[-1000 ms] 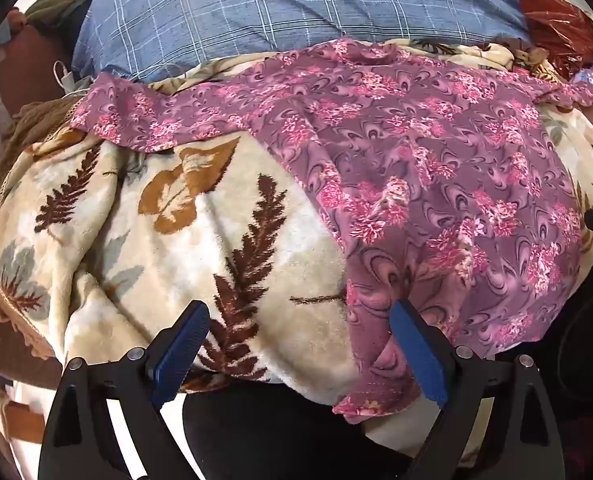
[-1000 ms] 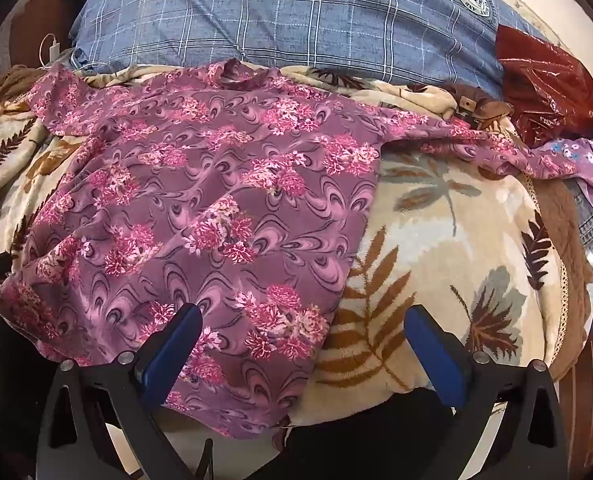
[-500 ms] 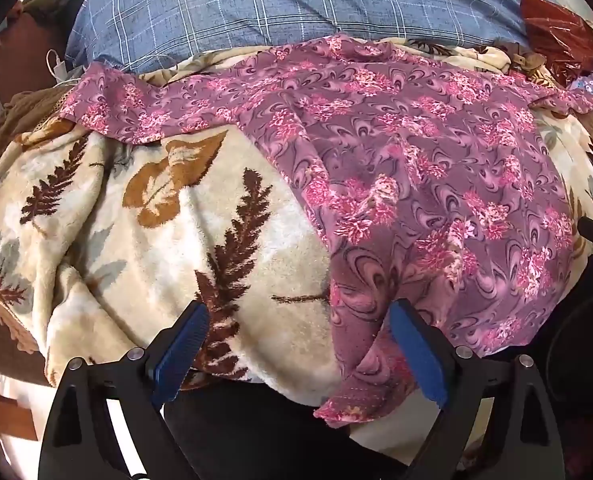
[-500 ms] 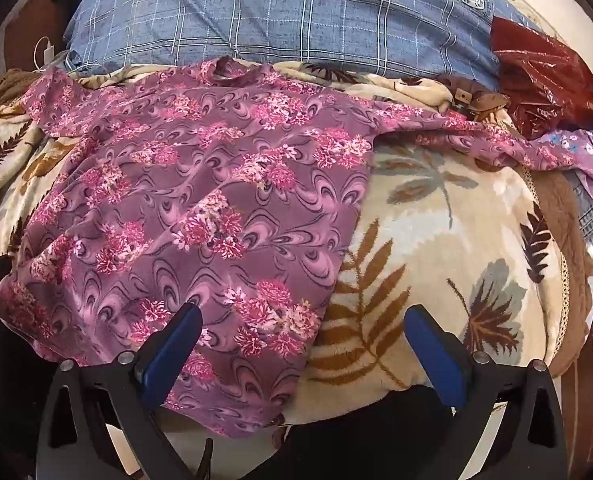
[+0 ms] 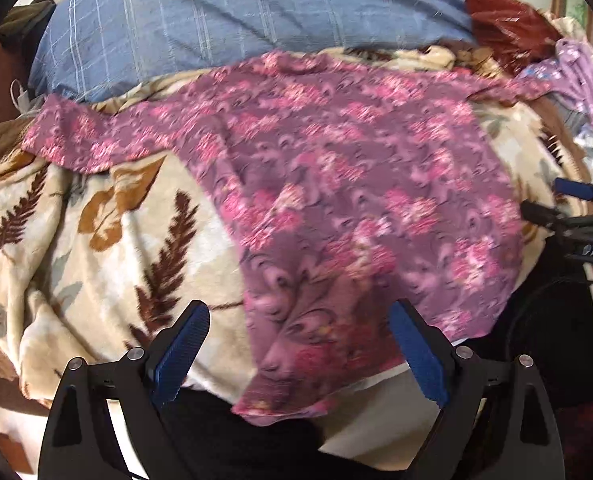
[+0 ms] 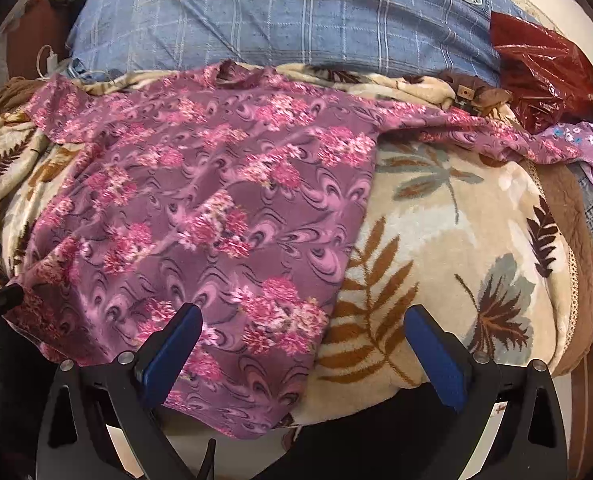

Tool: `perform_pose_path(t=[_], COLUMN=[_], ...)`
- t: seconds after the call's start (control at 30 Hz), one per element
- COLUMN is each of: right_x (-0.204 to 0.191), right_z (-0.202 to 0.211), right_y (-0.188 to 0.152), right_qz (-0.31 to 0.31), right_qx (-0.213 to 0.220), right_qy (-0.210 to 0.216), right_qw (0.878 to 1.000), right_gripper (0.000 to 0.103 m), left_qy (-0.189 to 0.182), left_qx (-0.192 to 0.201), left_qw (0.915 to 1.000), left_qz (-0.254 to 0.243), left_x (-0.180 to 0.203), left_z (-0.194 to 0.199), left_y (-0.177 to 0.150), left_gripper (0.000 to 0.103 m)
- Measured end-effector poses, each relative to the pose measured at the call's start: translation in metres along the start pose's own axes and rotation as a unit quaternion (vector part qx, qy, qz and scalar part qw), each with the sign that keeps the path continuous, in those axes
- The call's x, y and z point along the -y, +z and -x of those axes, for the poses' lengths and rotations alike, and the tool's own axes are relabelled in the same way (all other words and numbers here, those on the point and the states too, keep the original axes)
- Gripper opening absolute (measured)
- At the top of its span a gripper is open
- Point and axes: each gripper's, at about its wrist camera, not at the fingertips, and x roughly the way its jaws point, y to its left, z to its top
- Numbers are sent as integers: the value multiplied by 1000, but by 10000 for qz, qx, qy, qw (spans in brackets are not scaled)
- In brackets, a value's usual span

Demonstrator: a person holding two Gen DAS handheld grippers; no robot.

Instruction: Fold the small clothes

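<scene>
In the left wrist view the left gripper (image 5: 300,350) fills the bottom of the frame, its blue-padded fingers (image 5: 182,350) spread wide and holding nothing. Between them, at bottom centre, lies the near hem of a purple floral top (image 5: 336,200); the cloth passes between the pads without being pinched. This view is motion-blurred, so fine detail of the fabric is lost.

In the right wrist view the right gripper (image 6: 302,354) is likewise wide open and empty. Its left finger (image 6: 172,356) stands over the lower edge of the purple floral top (image 6: 200,216), and its right finger stands over bare blanket.

The top lies spread flat, filling the centre and right of the left wrist view and the left half of the right wrist view. One sleeve reaches toward the upper left, the other trails to the upper right. Its hem hangs slightly over the near edge of the bed.

Under it is a cream blanket (image 6: 456,240) with brown and grey leaf prints (image 5: 96,240). Behind, across the top of both frames, sits a blue checked pillow (image 6: 316,24). At the upper right are a dark red plastic bag (image 6: 544,68) and, just below it at the right edge, a lilac flowered garment (image 6: 592,140).

At the right edge of the left wrist view the other gripper's tips show; at the left edge of the right wrist view, likewise.
</scene>
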Motion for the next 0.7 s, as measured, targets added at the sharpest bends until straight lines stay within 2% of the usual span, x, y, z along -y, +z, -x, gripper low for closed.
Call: perform_pose_path(t=[0.1, 0.33, 0.5, 0.7], right_x=[-8, -27, -24, -19], right_z=[5, 9, 11, 12], right_y=[-1, -6, -8, -12], right_qz=[150, 732, 711, 624], right_qx=[131, 208, 215, 189], right_qy=[56, -80, -103, -159], right_qw=[9998, 9971, 9972, 9977], right_gripper=[102, 102, 102, 102], left_qy=[36, 55, 81, 87], left_qx=[159, -18, -50, -12], left_qw=[9998, 9996, 9997, 9996], left_qz=[-128, -273, -221, -274], left_x=[5, 10, 9, 11], left_z=[9, 4, -1, 0], left_y=[-1, -11, -2, -6], left_gripper=[91, 91, 91, 91])
